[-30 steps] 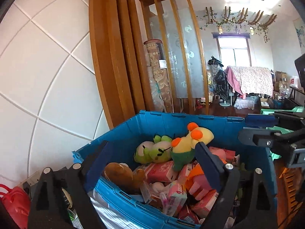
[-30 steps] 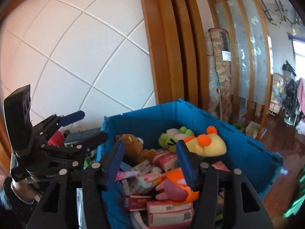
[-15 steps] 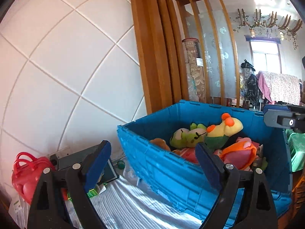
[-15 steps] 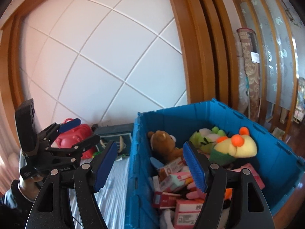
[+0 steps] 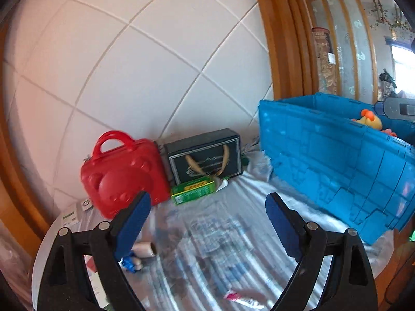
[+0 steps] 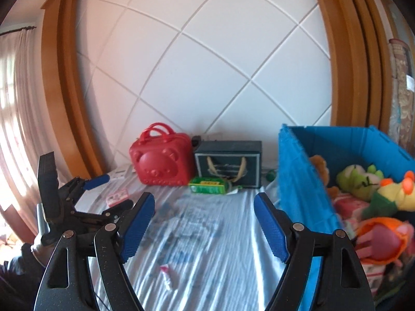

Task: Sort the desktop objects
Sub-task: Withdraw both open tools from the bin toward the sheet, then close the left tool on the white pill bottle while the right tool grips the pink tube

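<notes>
red bear-embossed case (image 6: 162,164), blue crate (image 6: 298,171), green box (image 6: 208,185), white-striped cloth (image 6: 207,233).

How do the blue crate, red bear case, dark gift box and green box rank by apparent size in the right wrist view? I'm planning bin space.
1. blue crate
2. red bear case and dark gift box, too alike to rank
3. green box

Left gripper (image 5: 207,215): lower frame, jaws wide apart, nothing between them. Right gripper (image 6: 205,217): lower frame, jaws have just been opening, nothing between them.
</notes>
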Demonstrator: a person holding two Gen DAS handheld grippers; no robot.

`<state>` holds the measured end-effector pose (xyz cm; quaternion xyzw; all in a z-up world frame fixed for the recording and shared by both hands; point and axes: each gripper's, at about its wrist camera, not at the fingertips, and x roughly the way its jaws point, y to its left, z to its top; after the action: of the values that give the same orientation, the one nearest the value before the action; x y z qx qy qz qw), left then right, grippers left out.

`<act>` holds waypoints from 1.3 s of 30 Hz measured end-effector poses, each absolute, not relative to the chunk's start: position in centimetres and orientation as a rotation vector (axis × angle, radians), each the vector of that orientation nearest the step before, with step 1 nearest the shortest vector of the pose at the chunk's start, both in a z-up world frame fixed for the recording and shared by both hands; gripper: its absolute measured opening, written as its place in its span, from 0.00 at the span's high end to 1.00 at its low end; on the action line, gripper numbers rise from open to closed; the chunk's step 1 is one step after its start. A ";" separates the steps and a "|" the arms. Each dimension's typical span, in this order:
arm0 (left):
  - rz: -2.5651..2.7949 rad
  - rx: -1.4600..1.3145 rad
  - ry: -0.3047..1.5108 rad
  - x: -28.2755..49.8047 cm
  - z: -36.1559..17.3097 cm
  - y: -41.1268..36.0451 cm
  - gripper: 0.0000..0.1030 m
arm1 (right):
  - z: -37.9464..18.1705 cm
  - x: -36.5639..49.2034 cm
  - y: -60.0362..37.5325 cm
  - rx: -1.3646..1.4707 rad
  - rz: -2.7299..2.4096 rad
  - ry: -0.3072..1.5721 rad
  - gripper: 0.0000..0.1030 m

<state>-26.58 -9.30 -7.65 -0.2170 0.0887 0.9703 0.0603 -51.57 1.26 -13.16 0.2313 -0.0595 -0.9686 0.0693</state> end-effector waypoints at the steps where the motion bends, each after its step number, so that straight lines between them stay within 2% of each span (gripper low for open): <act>1: 2.953 -0.682 0.265 -26.1 -8.2 -10.9 0.12 | -14.1 -52.2 0.1 0.726 -2.889 -0.183 0.23; 10: 2.996 -0.983 0.302 -21.7 -16.2 -21.4 0.12 | -25.2 -57.2 -8.7 1.121 -2.635 -0.191 0.24; 16: 2.883 -1.149 0.340 -19.3 -22.2 -25.0 0.12 | -32.5 -59.1 -11.9 1.338 -2.553 -0.185 0.24; 20: 2.785 -1.209 0.290 -19.2 -25.2 -26.6 0.12 | -36.9 -60.2 -12.9 1.461 -2.502 -0.196 0.24; 29: 2.710 -1.252 0.268 -23.2 -28.5 -28.1 0.13 | -41.9 -63.1 -12.9 1.596 -2.432 -0.094 0.26; 32: 2.646 -1.276 0.244 -23.9 -29.3 -28.1 0.26 | -42.8 -63.7 -12.9 1.633 -2.418 -0.056 0.34; 35: 2.610 -1.285 0.220 -24.3 -30.1 -28.3 0.30 | -43.7 -64.0 -13.2 1.672 -2.399 -0.022 0.44; 39: 2.568 -1.308 0.179 -25.0 -30.8 -28.8 0.35 | -44.5 -64.0 -13.6 1.693 -2.411 0.001 0.47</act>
<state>-25.00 -28.83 -30.81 -0.4492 0.0615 0.8822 0.1268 -64.02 -13.56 -44.50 0.5718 0.0004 -0.8145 0.0977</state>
